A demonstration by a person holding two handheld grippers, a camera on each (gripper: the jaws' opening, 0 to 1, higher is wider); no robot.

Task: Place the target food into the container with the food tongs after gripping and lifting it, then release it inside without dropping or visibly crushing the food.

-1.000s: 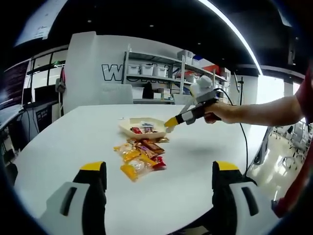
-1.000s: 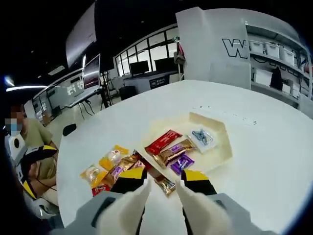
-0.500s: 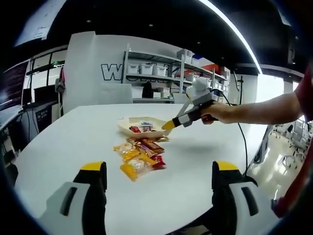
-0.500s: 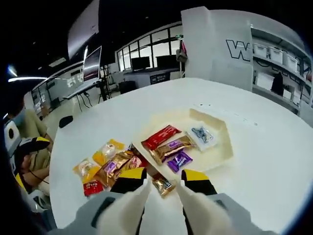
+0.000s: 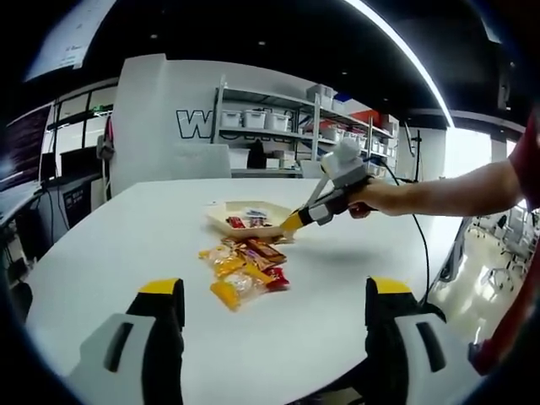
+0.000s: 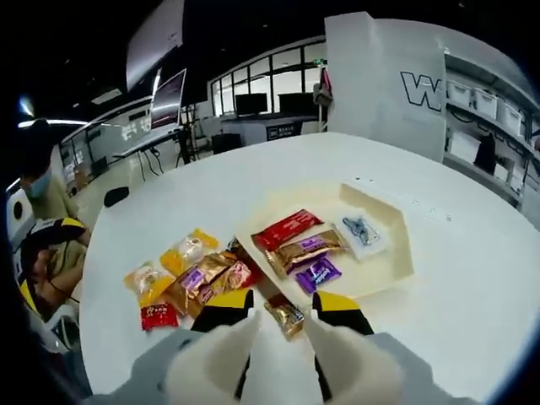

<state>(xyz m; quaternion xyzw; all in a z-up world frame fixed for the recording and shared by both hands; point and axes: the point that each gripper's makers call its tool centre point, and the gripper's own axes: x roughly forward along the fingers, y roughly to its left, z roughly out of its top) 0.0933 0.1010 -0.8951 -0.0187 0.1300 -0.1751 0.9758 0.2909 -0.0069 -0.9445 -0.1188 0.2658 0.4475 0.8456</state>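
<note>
the right claw [image 6: 280, 305] has come lower toward the gold snack [image 6: 285, 315] beside the tray [image 6: 396, 253], jaws apart, nothing lifted yet; left claw [image 5: 270, 308] apart too.

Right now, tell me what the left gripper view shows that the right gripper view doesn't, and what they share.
Left gripper view alone: the right gripper from outside, in a person's hand over the tray's near edge, and the left gripper with jaws wide apart.

Right gripper view alone: the tray's contents, a red packet, gold packet, purple packet and clear packet.

Both: the cream tray, the loose snack pile and the white table.
</note>
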